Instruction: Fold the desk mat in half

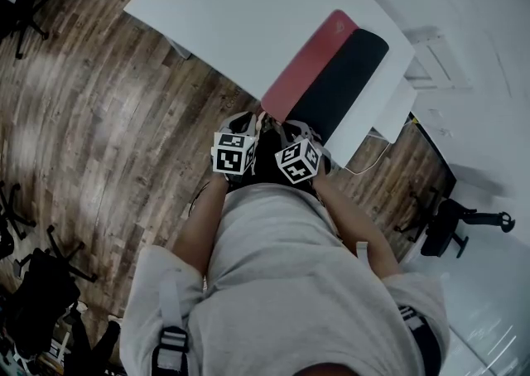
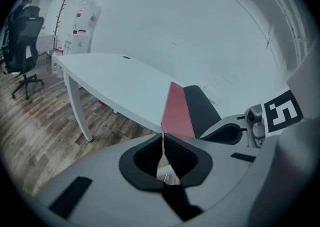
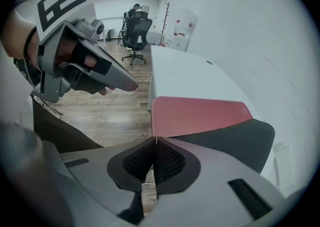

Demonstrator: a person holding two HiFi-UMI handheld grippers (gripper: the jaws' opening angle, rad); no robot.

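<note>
1. Desk mat (image 1: 327,76) on the white table (image 1: 248,10), laid lengthwise at the table's right end.
2. Red half toward the table's middle, black half along the right edge, the two side by side.
3. Near short end of the mat up against the table's near edge, by the near right corner.
4. Left gripper (image 2: 163,136): jaws pressed together, nothing between the pads. Tips just at the near edge, in line with the near corner of the red half.
5. Right gripper (image 3: 154,141): jaws likewise closed, pinching nothing. Tips pointed at the mat's near end, close to that same red corner, with the black half off to their right.
6. Both grippers side by side just off the table's near edge, close together, the mat stretching away ahead of them.
7. Cannot tell whether either pair of tips touches the mat's edge.
</note>
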